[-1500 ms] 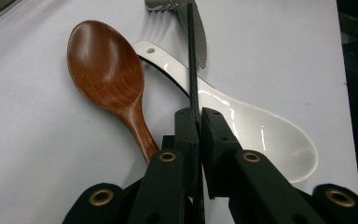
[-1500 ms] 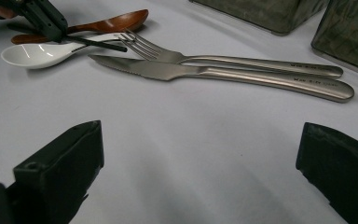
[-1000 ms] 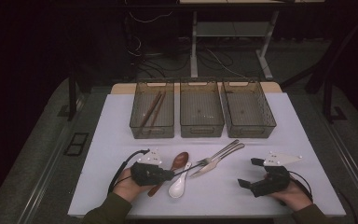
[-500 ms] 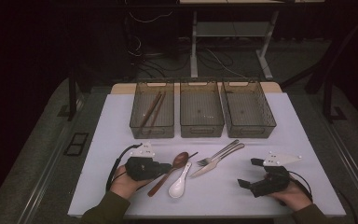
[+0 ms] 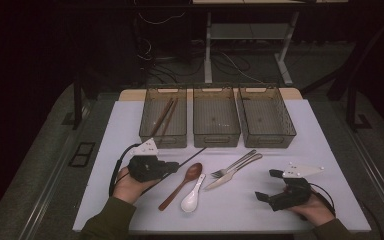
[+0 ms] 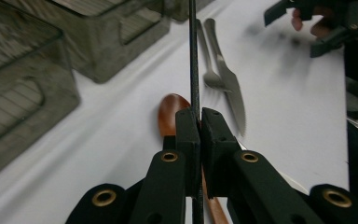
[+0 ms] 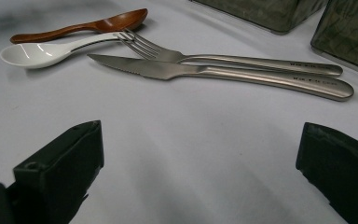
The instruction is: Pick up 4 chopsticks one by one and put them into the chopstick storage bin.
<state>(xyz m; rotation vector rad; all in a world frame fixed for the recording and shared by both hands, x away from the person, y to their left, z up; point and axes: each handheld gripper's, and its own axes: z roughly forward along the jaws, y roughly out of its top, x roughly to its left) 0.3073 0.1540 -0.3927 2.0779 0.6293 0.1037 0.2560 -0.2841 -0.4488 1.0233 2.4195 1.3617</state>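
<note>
Left gripper (image 5: pixel 172 165), near the tabletop's left front: jaws clamped on a thin dark chopstick (image 6: pixel 194 56), pinched low so its length points toward the left bin (image 5: pixel 163 118), which already contains two brown sticks.

Right gripper (image 5: pixel 269 185), right front corner: jaws wide, empty.

Between them, loose: wooden spoon (image 5: pixel 183 184), white spoon (image 5: pixel 192 199), fork (image 5: pixel 233 164), knife (image 5: pixel 230 175). Path to the bin looks unobstructed.
</note>
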